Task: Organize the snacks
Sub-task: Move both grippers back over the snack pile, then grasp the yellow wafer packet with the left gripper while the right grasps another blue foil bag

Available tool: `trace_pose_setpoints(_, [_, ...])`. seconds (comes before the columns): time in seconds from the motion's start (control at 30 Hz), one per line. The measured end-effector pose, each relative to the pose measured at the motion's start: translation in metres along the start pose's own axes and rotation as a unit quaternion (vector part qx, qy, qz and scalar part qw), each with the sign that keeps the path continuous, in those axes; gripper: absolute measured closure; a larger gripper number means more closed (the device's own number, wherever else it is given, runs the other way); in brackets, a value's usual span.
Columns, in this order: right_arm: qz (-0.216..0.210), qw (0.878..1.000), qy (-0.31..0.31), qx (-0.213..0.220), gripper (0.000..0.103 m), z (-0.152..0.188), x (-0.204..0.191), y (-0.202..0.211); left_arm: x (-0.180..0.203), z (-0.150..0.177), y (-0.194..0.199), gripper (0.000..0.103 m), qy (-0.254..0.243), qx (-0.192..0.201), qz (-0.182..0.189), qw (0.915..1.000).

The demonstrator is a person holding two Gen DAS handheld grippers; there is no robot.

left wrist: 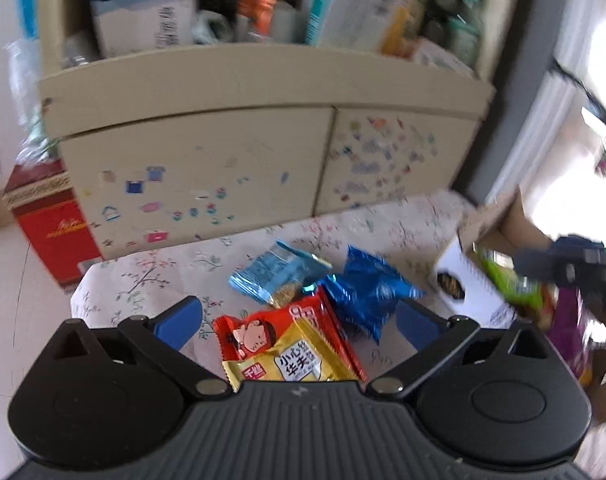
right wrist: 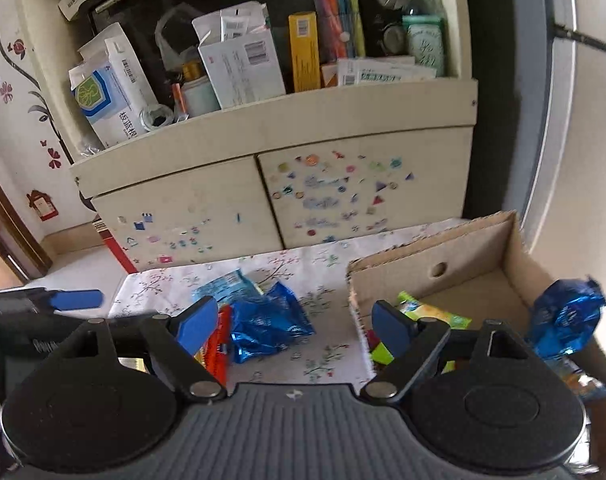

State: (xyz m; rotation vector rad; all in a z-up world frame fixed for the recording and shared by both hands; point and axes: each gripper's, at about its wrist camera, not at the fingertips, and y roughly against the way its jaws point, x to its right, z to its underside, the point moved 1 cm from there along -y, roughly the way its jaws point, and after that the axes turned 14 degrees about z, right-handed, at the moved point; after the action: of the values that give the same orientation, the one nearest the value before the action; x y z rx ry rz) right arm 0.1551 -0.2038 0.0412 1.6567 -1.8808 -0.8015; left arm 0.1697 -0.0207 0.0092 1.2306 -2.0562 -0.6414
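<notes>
On the floral tablecloth point(left wrist: 151, 280) lie a red-and-yellow snack packet point(left wrist: 287, 344), a dark blue foil packet point(left wrist: 367, 292) and a light blue packet point(left wrist: 275, 276). My left gripper point(left wrist: 299, 320) is open, its jaws on either side of the red-and-yellow packet, just above it. My right gripper point(right wrist: 295, 320) is open and empty, over the table beside the cardboard box point(right wrist: 431, 256). The box holds a green packet point(right wrist: 435, 312). A dark blue foil packet point(right wrist: 563, 320) shows at the box's right wall; whether it rests or is in the air I cannot tell. The right gripper point(left wrist: 583, 268) appears blurred over the box in the left wrist view.
A cream cabinet point(right wrist: 271, 128) with stickered doors stands behind the table, its open shelf crowded with boxes and bottles. A red box point(left wrist: 51, 220) stands on the floor at the left. The box's white outer face point(left wrist: 463, 280) faces the snacks. The left gripper's finger point(right wrist: 75, 299) shows at far left.
</notes>
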Motion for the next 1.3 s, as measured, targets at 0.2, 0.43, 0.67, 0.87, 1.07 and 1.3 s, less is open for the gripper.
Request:
trace_pose_setpoints(0.2, [-0.017, 1.000, 0.006, -0.023, 0.015, 0.003, -0.010, -0.013, 0.010, 0.025, -0.021, 0.001, -0.118, -0.037, 0.023, 0.9920])
trace_pose_setpoints(0.43, [-0.033, 0.998, 0.020, -0.047, 0.015, 0.008, -0.021, -0.034, 0.014, 0.047, -0.039, 0.003, -0.203, -0.069, 0.028, 0.9764])
trace_pose_setpoints(0.67, [-0.034, 0.996, 0.052, -0.057, 0.015, 0.015, -0.039, -0.053, 0.010, 0.048, -0.050, 0.005, -0.203, -0.067, 0.025, 0.9766])
trace_pose_setpoints(0.87, [-0.025, 0.997, 0.050, -0.058, 0.015, 0.016, -0.047, -0.070, 0.000, 0.045, -0.057, 0.010, -0.171, -0.061, 0.021, 0.9831])
trace_pose_setpoints(1.07, [-0.014, 0.996, 0.070, -0.044, 0.015, 0.012, -0.054, -0.087, -0.003, 0.046, -0.059, 0.015, -0.161, -0.063, 0.027, 0.9846])
trace_pose_setpoints(1.3, [-0.011, 0.996, 0.077, -0.050, 0.015, 0.009, -0.059, -0.107, -0.006, 0.048, -0.060, 0.017, -0.141, -0.071, 0.042, 0.9866])
